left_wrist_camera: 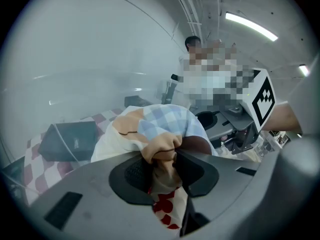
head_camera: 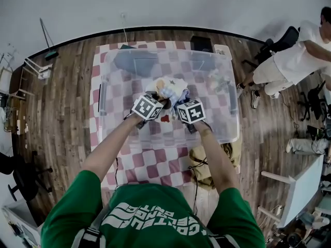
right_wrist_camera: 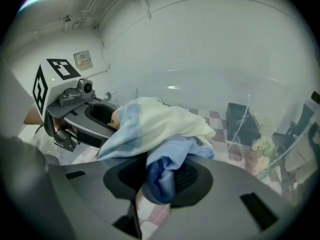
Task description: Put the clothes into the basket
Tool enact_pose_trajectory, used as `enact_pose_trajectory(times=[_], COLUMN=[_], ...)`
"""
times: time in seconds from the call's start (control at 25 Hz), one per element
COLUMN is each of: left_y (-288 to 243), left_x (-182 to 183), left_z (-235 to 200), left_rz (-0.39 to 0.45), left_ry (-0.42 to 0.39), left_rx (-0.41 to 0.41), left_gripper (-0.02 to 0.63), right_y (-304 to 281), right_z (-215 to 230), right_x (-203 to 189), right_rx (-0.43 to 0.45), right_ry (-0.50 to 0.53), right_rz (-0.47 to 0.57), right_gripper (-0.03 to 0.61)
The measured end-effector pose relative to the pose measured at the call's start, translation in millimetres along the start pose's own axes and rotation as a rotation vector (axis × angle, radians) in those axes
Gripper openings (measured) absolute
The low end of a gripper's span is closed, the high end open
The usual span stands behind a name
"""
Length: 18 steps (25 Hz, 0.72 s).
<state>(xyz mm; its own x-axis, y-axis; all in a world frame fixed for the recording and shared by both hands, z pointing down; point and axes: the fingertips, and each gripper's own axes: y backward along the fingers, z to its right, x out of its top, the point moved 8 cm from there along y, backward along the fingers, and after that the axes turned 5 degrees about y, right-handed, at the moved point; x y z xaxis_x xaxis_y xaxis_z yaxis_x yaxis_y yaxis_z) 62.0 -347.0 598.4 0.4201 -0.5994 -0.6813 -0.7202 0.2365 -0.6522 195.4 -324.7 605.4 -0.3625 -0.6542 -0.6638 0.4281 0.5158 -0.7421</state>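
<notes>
Left gripper [left_wrist_camera: 161, 170] and right gripper [right_wrist_camera: 161, 178] — jaws nearly closed, pinching the garment [head_camera: 173, 89].

1. My head camera sits high above the desk [head_camera: 124, 161] and looks steeply down past my own shoulders. Both forearms run up the picture, with the left claw [head_camera: 163, 102] on the left and the right claw [head_camera: 181, 101] on the right.
2. The left claw's camera rides just behind its jaws and looks along them, so near that the clothes bundle [left_wrist_camera: 160, 129] fills the middle. It faces across at the right claw, seen at the right edge.
3. The right claw's camera mirrors this, with the left claw at its left edge.
4. All three views share the clothes bundle, the checked desk and the clear basket [head_camera: 217, 71].
</notes>
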Motion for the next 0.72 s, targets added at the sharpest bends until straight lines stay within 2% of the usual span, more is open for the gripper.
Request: enact_pose_trajectory(times=[0.36, 0.72], left_y=[-32.8, -65.3], left_x=[-31.5, -60.0], left_z=[-21.1, -36.9], left_rz=[-0.118, -0.232], left_ry=[0.064, 0.063], left_rx=[-0.002, -0.003], left_gripper=[0.115, 0.115], right_y=[-40.0, -81.7], right_z=[6.1, 12.4], right_x=[-19.1, -41.8], right_rx=[0.110, 0.160], right_ry=[0.046, 0.086], right_rz=[-0.173, -0.338], right_gripper=[0.124, 0.124])
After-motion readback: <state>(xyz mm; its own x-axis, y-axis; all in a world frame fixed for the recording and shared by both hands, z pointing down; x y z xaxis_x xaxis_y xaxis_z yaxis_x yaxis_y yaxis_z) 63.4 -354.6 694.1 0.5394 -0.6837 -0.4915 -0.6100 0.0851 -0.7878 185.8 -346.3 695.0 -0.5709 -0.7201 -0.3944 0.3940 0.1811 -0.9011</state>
